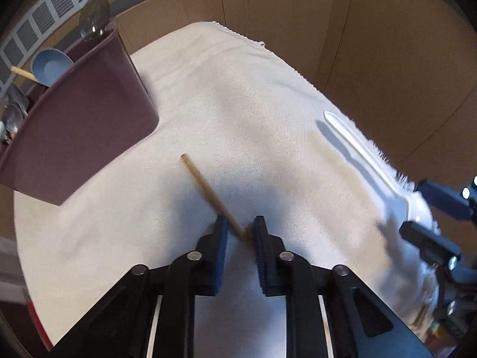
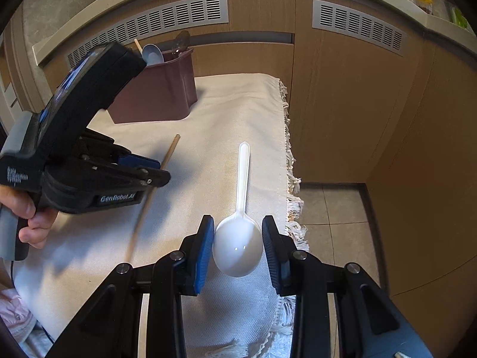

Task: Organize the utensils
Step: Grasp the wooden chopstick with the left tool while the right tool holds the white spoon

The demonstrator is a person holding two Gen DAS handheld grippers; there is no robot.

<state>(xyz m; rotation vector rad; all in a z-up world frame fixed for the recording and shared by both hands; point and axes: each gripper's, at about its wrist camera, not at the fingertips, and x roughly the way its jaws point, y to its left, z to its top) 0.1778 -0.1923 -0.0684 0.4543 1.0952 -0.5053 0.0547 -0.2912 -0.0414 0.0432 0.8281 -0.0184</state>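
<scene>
One wooden stick (image 1: 208,192), one white spoon (image 2: 238,247), two grippers.

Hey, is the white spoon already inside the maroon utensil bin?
No, the white spoon lies on the cream cloth with its bowl between the right gripper's pads, well apart from the maroon bin.

A cream woven cloth (image 2: 208,113) with a white fringed edge fills the middle of the frame, and on it lie a glossy white spoon (image 2: 238,247) and a pale tan wooden stick (image 2: 155,185). At upper left stands a dull maroon bin (image 2: 161,92) holding a light blue spoon (image 2: 152,54). Both grippers are black with blue pads, against tan wood panels (image 2: 351,95) with grey slatted vents (image 2: 357,24).
</scene>
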